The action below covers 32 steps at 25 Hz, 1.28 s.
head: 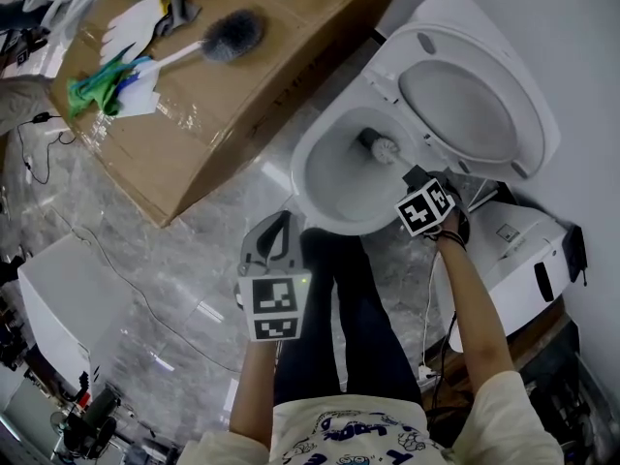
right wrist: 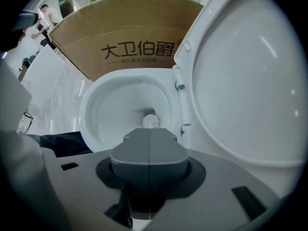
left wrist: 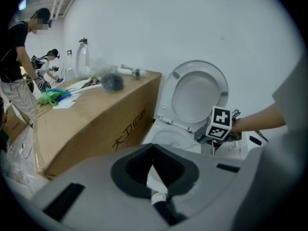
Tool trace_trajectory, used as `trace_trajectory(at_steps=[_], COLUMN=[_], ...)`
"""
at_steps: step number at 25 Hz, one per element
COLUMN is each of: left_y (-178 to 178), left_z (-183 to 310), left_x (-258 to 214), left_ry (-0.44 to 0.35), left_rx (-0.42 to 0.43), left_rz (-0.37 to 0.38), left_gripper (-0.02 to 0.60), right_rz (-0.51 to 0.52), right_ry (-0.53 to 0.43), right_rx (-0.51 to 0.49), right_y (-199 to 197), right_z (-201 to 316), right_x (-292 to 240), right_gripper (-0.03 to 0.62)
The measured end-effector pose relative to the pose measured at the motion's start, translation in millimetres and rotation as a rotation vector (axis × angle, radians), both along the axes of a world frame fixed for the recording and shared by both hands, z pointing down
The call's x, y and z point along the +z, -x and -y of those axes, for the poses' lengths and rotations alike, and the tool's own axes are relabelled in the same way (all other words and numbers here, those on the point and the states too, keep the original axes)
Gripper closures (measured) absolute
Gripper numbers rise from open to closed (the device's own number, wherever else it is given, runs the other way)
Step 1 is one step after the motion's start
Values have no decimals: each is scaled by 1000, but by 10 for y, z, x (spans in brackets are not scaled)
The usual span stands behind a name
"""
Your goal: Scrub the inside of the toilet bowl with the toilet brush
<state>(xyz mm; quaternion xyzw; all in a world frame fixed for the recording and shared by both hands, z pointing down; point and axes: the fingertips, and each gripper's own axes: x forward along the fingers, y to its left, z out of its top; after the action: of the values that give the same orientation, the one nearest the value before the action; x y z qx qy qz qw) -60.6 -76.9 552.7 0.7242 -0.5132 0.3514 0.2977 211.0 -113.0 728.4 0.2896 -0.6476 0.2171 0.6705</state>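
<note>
The white ceramic toilet bowl (head: 325, 187) and its oval white plastic lid (head: 475, 105) are plain and unpatterned. The toilet brush (head: 386, 148) has pale whitish bristles on a dark neck. The long brown cardboard box (head: 242, 95) carries black printed characters on its side. The second brush (head: 232, 35) has a grey-blue bristle head and white handle, and the crumpled cloth (head: 95, 90) is bright green. The stone floor (head: 174, 289) is grey with pale marbled veining. The left gripper (left wrist: 154, 170) and right gripper (right wrist: 150, 138) are mid-grey plastic with darker grey pads. Their marker cubes (head: 273, 308) show black-and-white squares. The person's trousers (head: 339, 327) are near-black, and the shirt (head: 349, 434) is cream with blue print.
</note>
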Motion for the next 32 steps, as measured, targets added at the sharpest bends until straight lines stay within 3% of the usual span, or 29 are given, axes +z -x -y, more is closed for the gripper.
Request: trace_trajectory(at_steps=[2, 7, 14, 21, 27, 32], left_y=[1, 16, 28, 57, 77, 40], left_z=[-2, -17, -17, -18, -18, -23], left_x=[-3, 4, 21, 3, 8, 9], left_ry=[-1, 0, 3, -1, 0, -2], left_rx=[1, -4, -7, -14, -16, -10], left_rz=[-1, -4, -6, -7, -10, -17], left_gripper=[580, 580, 580, 580, 580, 580], right_rz=[-10, 66, 190, 355, 464, 528], right_ry=[-32, -96, -178, -136, -34, 69], right_rx=[11, 177, 254, 427, 434, 273], right_y=[-1, 77, 458, 756, 895, 1060], right_z=[60, 213, 501, 553, 301, -46], right_x=[-2, -47, -236, -308, -347, -477], right_gripper=[427, 427, 427, 427, 427, 427])
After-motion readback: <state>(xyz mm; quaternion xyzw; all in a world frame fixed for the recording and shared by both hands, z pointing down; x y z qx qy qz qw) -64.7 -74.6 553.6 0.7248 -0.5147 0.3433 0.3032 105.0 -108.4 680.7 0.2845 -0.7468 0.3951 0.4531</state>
